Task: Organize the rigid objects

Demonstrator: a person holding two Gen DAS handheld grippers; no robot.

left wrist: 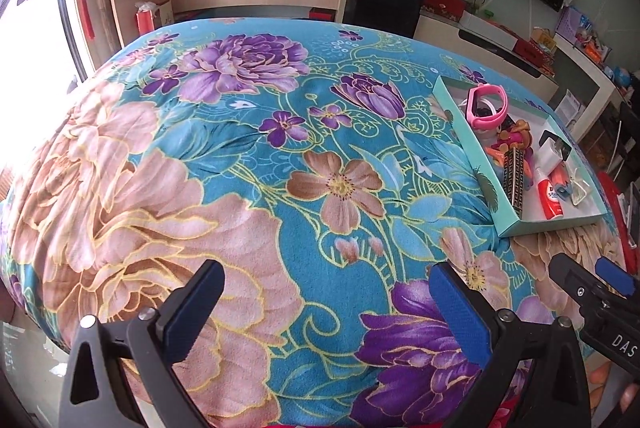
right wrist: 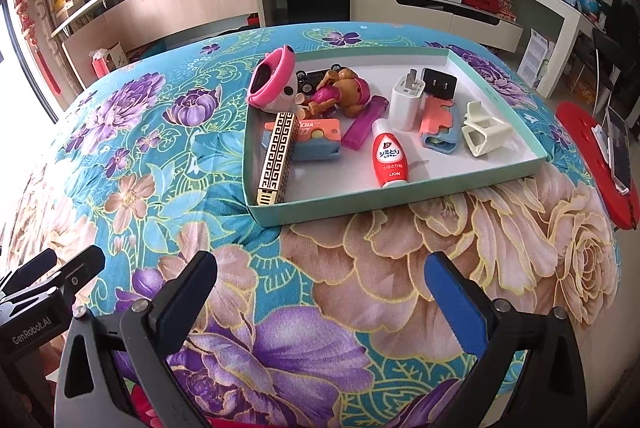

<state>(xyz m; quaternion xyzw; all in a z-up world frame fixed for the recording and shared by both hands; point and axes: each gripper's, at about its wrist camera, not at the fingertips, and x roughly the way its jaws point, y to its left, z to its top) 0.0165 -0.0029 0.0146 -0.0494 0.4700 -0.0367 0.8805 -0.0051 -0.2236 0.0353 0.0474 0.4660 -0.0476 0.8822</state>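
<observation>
A flowered blanket (right wrist: 160,156) covers the whole surface, teal with big pink and purple blooms, and both tools hang above its near edge. Straight ahead of the right gripper (right wrist: 320,296) sits a shallow mint-green tray (right wrist: 360,202) with a white floor, well beyond the fingertips (right wrist: 202,268). From the left gripper (left wrist: 326,296) the same tray (left wrist: 468,132) lies far off to the right of the fingers, with only bare blanket (left wrist: 240,148) ahead of them.

The right gripper's fingers are spread wide and hold nothing; they touch nothing either. The left gripper's fingers (left wrist: 210,278) are just as wide apart and empty.

Inside the tray, at its far left corner, a pink watch (right wrist: 272,80) leans over the rim. Along the left wall lies a long gold-and-black patterned box (right wrist: 276,158), touching a blue-and-orange toy (right wrist: 316,142). Behind that lie a brown and pink toy figure (right wrist: 340,90) and a small black toy car (right wrist: 310,80). A purple lighter (right wrist: 364,126) lies slanted near the middle, just beside a red and white bottle (right wrist: 390,158) lying with its cap pointing away. A white charger (right wrist: 408,100) stands upright beside a black charger (right wrist: 438,82). To the right are a blue and pink holder (right wrist: 438,128) and a cream clip (right wrist: 484,132).

Right of the tray, off the blanket, a phone (right wrist: 620,148) rests on a red stool (right wrist: 576,124).
</observation>
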